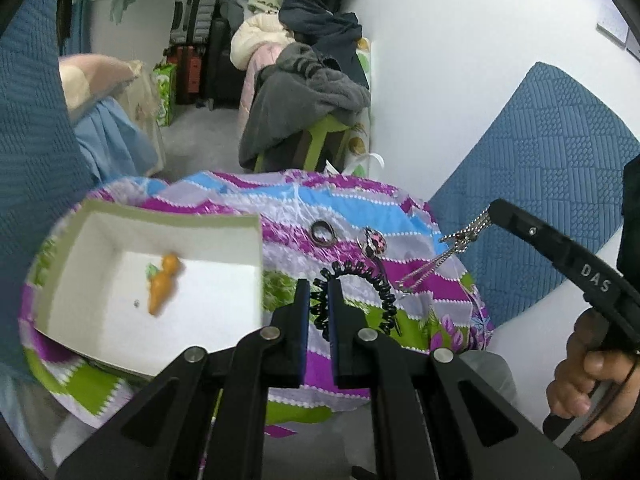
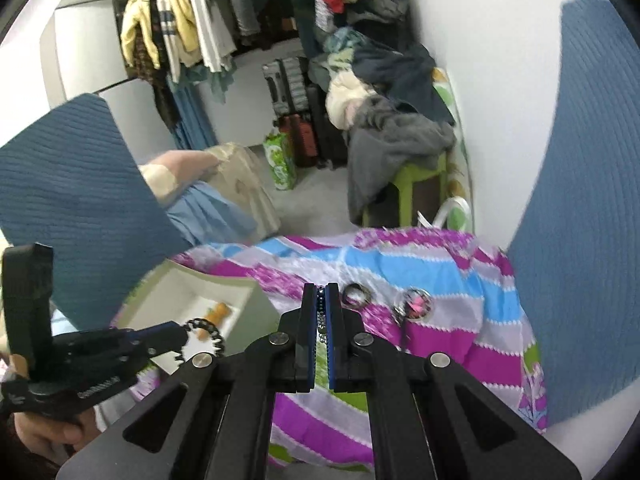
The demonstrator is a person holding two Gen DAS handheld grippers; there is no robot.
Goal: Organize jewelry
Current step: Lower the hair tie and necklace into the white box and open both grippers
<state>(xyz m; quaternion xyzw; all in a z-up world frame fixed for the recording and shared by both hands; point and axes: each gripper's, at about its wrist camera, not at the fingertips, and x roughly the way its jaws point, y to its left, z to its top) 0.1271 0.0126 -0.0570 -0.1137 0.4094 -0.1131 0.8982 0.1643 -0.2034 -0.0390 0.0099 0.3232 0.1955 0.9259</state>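
My left gripper (image 1: 319, 286) is shut on a black spiral hair tie (image 1: 380, 294), also seen in the right wrist view (image 2: 204, 330). My right gripper (image 2: 321, 290) is shut on a silver bead chain (image 2: 321, 320), which hangs from it in the left wrist view (image 1: 448, 252). A white box (image 1: 224, 320) holds an orange carrot-shaped charm (image 1: 164, 282). A dark ring (image 1: 322, 233) and a round pink-patterned pendant (image 1: 374, 242) lie on the striped cloth (image 1: 360, 204).
The cloth covers a small round table. Blue quilted cushions (image 1: 552, 184) flank it. Behind are a green stool (image 1: 320, 140) piled with clothes, suitcases (image 2: 296, 96) and hanging garments. A white wall stands at the right.
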